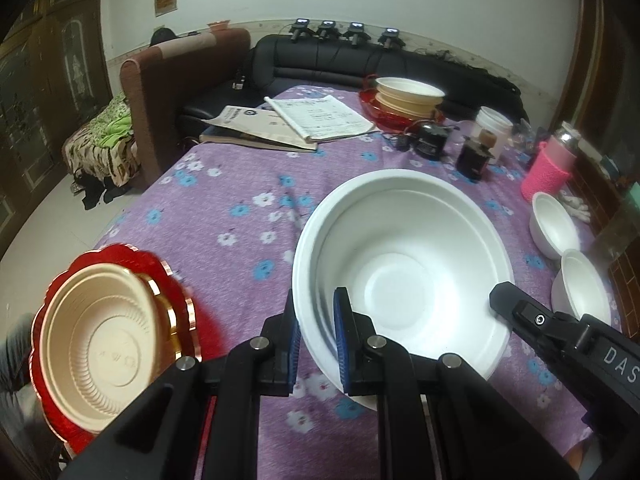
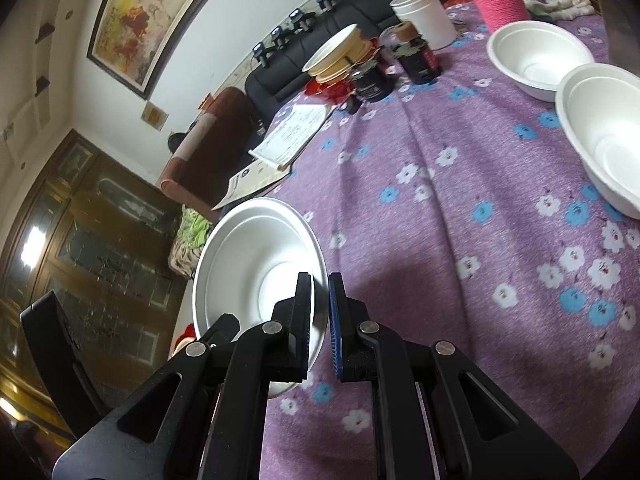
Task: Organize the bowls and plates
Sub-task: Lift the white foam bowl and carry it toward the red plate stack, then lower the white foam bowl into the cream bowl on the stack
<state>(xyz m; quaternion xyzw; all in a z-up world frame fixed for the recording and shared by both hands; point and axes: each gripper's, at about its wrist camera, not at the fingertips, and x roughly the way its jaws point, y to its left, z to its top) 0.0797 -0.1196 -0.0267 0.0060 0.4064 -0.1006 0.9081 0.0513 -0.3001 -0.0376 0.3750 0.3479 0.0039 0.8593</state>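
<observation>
Two grippers, one bowl: both tongs pinch the rim of the same large white bowl (image 1: 400, 264), which hangs tilted above the purple flowered tablecloth (image 1: 224, 208).
Left gripper (image 1: 317, 332): bottom centre of the left wrist view; its blue pads are pressed together on the bowl's near left rim, one pad outside the wall, one inside.
Right gripper (image 2: 320, 320): bottom centre of the right wrist view; pinching the opposite rim of the white bowl (image 2: 256, 276), the thin wall caught between its pads. In the left view its black finger shows at the bowl's lower right edge.
Where the bowl lies: straight ahead of both tongs, spanning the gap between them, its opening facing up and slightly toward the left camera.
Likely target, right side: two smaller white bowls (image 2: 540, 60) and (image 2: 604, 128) sit at the upper right of the right wrist view, near each other, well apart from the carried bowl.
Other stacks: a beige bowl on a red plate (image 1: 100, 344) at lower left of the left view; another beige bowl stack on a red plate (image 1: 408, 98) at upper centre.
Nearer hand: judging by the layout, the right hand is closer to the small white bowls, the left to the red plate.
Next move: probably carrying the bowl sideways, keeping both grips level.
</observation>
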